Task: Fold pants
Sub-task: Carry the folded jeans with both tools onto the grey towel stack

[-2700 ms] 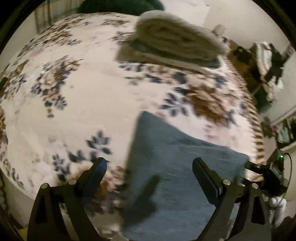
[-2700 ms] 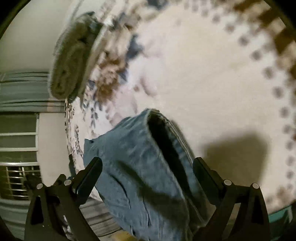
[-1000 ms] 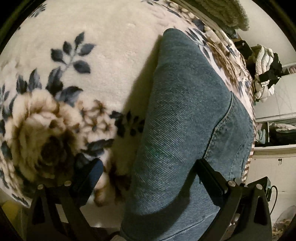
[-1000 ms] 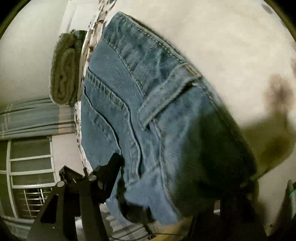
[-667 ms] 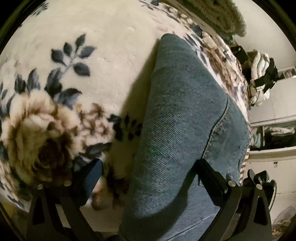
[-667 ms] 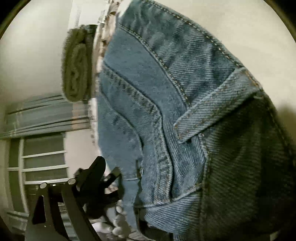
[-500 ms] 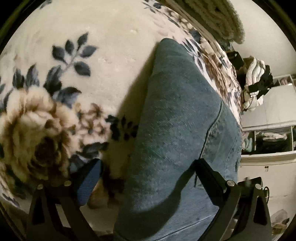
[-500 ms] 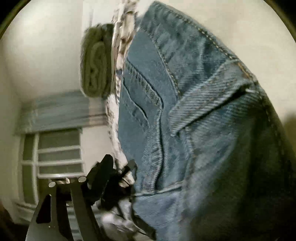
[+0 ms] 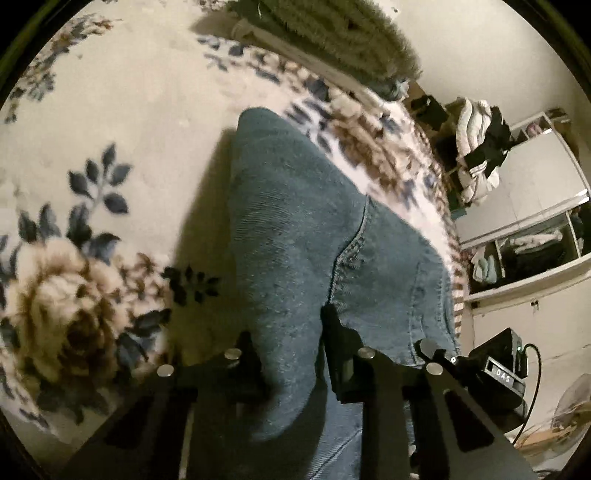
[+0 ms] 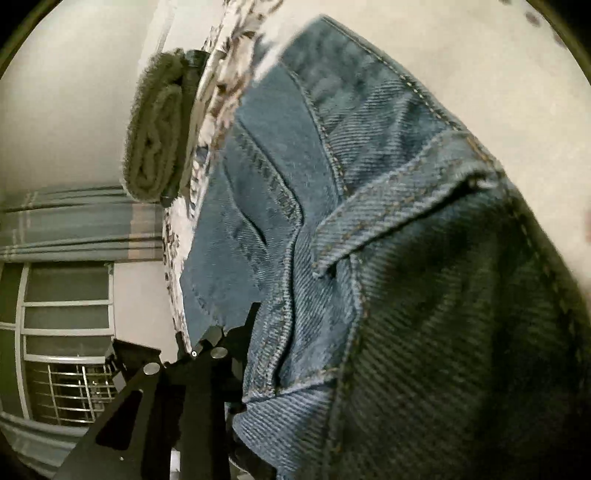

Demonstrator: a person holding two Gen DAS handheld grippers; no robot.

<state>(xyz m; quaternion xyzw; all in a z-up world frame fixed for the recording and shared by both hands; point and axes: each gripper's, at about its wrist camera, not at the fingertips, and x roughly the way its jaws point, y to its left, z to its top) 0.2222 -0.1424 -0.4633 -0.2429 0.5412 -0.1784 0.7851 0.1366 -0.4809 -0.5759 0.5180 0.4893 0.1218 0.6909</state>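
Note:
Blue denim pants (image 9: 295, 221) lie folded on a floral blanket (image 9: 110, 110), a stitched seam running across them. At the near edge, my left gripper (image 9: 291, 350) has its jaws closing, and both pads pinch a raised fold of the denim. In the right wrist view the pants (image 10: 369, 184) fill the frame, waistband and belt loop close up. The jaws of my right gripper (image 10: 295, 332) are closing with bunched denim between them. Its left finger (image 10: 243, 339) presses against the seam, while the other finger is hidden under the cloth.
A rolled grey-green towel (image 9: 332, 33) lies at the blanket's far end and also shows as a towel (image 10: 155, 129) from the right wrist. White shelves (image 9: 535, 240) and a clothes pile (image 9: 476, 155) stand at the right. A black device with a cable (image 9: 506, 369) is near the bed edge. A barred window (image 10: 66, 369) is at the left.
The left jaws went from wide apart to pinched on a fold of denim and lifted a little. The right jaws narrowed on the waistband, which bunched up.

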